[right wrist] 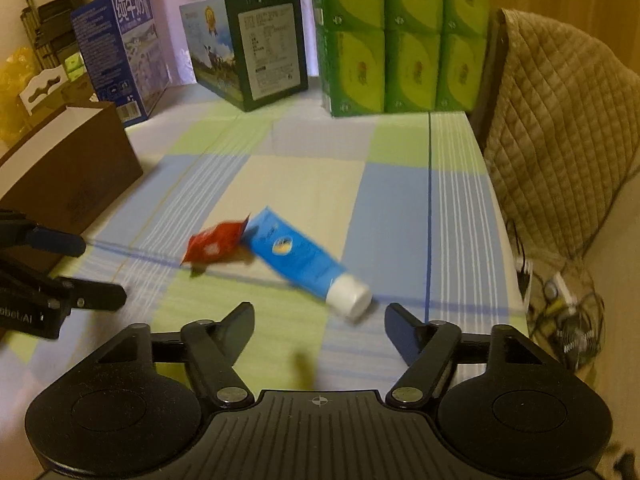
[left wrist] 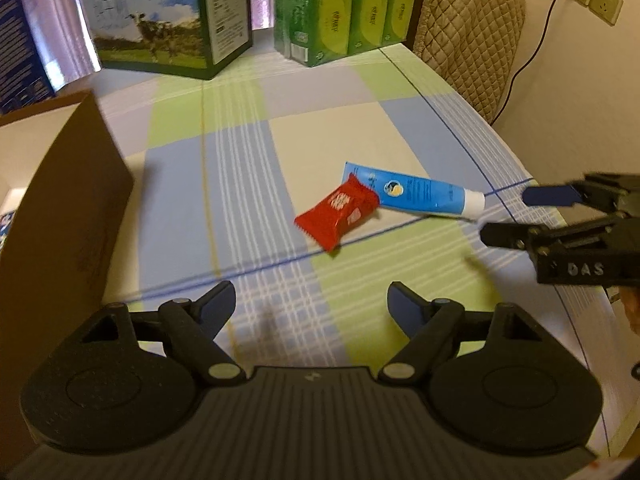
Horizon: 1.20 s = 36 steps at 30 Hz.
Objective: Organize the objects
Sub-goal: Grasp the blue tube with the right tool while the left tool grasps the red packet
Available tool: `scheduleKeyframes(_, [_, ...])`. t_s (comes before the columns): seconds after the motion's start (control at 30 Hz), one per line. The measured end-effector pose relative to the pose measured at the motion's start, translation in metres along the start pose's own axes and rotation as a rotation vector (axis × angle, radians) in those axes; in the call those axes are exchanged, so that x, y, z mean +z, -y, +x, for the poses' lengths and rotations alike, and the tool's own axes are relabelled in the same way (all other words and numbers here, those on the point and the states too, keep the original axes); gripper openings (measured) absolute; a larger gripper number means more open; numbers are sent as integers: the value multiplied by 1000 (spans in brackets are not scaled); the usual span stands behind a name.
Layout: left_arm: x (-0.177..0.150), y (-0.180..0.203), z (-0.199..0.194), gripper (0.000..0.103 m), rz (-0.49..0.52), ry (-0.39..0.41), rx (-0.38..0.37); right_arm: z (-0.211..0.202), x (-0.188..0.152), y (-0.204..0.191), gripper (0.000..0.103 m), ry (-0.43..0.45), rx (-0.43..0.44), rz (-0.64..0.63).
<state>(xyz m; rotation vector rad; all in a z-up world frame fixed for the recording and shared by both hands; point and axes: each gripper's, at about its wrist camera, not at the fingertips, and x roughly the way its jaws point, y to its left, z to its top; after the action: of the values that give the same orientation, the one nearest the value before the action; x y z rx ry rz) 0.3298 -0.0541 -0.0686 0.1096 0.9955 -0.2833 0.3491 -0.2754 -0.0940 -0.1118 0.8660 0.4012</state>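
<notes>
A red snack packet (left wrist: pixel 338 218) (right wrist: pixel 216 241) lies on the checked tablecloth, its corner resting on the flat end of a blue tube (left wrist: pixel 416 193) (right wrist: pixel 298 262) with a white cap. My left gripper (left wrist: pixel 312 304) hovers open a little short of the packet, with nothing between its fingers. My right gripper (right wrist: pixel 320 318) is open too, its fingers on either side of the tube's cap and just short of it. Each gripper shows in the other's view: the right gripper (left wrist: pixel 508 216) at the far right, the left gripper (right wrist: pixel 100 272) at the far left.
A brown open box (left wrist: pixel 60 216) (right wrist: pixel 68 172) stands at the table's left. At the back stand a cow-print carton (left wrist: pixel 160 16), a blue milk carton (right wrist: pixel 120 52) and stacked green tissue packs (right wrist: pixel 404 36). A quilted chair (right wrist: pixel 552 152) is beyond the right table edge.
</notes>
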Motion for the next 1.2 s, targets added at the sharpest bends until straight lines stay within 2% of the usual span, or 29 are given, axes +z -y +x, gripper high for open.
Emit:
scheduleKeyframes(0.2, [14,3,26,75,49,-8,-17,30,13,3,60,-4,16,-76])
scheduleKeyframes(0.5, [29,-1,42,75,87,-1,-29,59,16,2,56,-59,46,-148])
scheduleKeyframes(0.63, [32,-3,47,74,99,-7,-36,65,17,4,45,-70,58,-143])
scheduleKeyframes(0.77, [34,-4,50,70,113,-11,-42,63,17,7,40,-63,56,-112])
scheduleKeyframes(0.97, [41,-4,55,69,148,-2,-59,57,16,26,39,-66,-30,71])
scheduleKeyframes(1.07, [46,-1,59,68,175,3,-78,50,14,34,39,-72,-40,123])
scheduleKeyframes(1.2, [52,4,69,60,211,-7,-106,42,11,39,39,-77,-44,142])
